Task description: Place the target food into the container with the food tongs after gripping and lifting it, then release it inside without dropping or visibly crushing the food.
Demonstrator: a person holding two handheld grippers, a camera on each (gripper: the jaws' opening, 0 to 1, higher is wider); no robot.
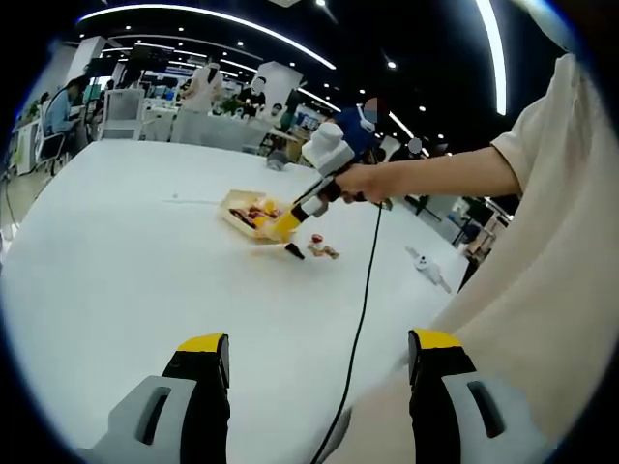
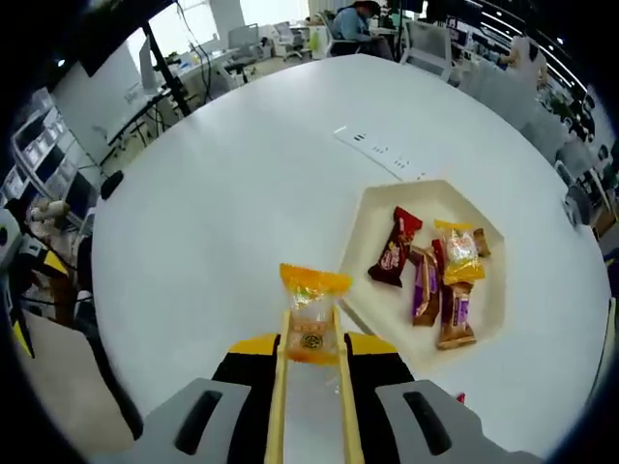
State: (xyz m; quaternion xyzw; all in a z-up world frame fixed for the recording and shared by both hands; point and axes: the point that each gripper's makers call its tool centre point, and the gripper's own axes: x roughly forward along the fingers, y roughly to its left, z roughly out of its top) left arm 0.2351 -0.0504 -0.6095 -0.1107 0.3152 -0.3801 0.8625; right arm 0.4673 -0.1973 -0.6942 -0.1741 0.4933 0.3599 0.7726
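Right gripper view: tongs (image 2: 311,387) nearly closed on orange-wrapped snack (image 2: 312,311), beside and just short of tray (image 2: 363,217).

Black cable (image 1: 364,290) across white table (image 1: 126,261); office chairs (image 2: 426,43), desks beyond.

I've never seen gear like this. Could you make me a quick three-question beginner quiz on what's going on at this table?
1. True or false: the orange-topped snack packet already lies in the cream tray.
2. Which tool's tongs pinch the packet: A left tool, B right tool?
3. Fill in: the wrapped snacks in the tray rest on a white ____.

Key: 1 false; 2 B; 3 table.
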